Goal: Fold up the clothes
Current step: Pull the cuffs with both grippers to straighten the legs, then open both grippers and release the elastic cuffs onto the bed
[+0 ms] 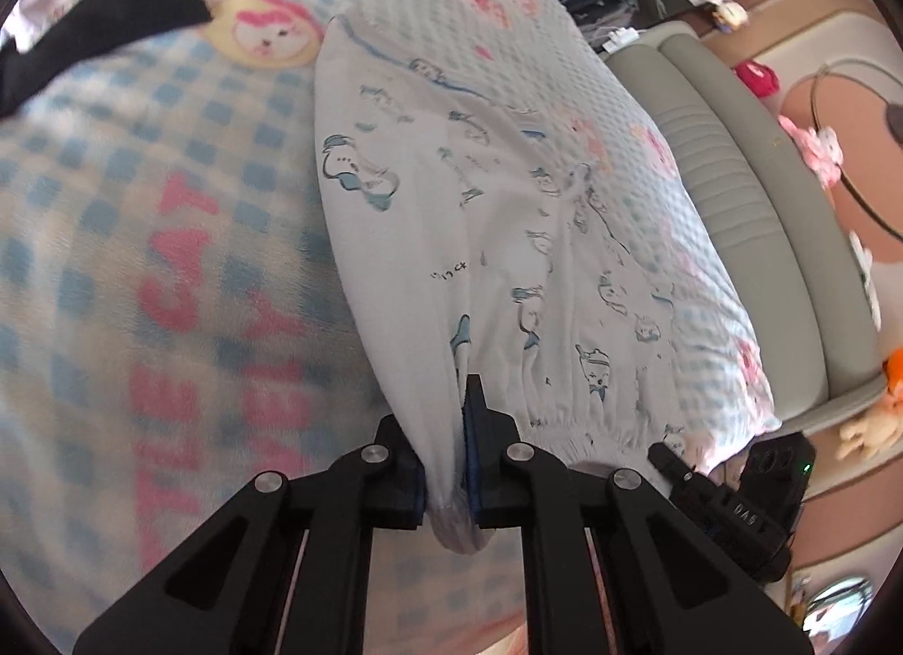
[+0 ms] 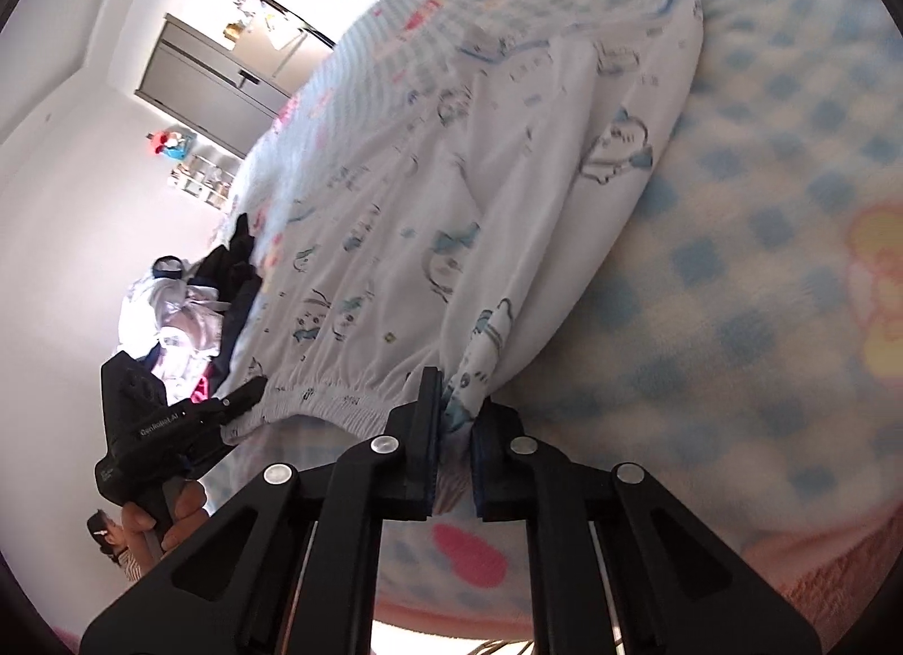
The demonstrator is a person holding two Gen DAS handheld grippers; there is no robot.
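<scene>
White pants [image 1: 480, 203] printed with blue cartoon animals lie lengthwise on a blue-checked blanket [image 1: 141, 203], the elastic waistband [image 1: 592, 423] nearest me. My left gripper [image 1: 443, 429] is shut on one corner of the waistband, with bunched cloth hanging down between its fingers. In the right wrist view the pants [image 2: 451, 203] stretch away, and my right gripper [image 2: 460, 401] is shut on the other corner of the waistband [image 2: 327, 390]. Each gripper shows in the other's view: the right gripper [image 1: 728, 502] at the lower right, the left gripper [image 2: 186, 418] at the left. The waistband end is lifted slightly off the blanket.
A dark garment [image 1: 113, 17] lies at the blanket's far left. A pile of mixed clothes [image 2: 186, 316] sits beyond the pants. A grey padded bed frame [image 1: 733, 203] runs along the right side, with plush toys [image 1: 869, 418] past it. A hand [image 2: 169, 525] grips the left tool.
</scene>
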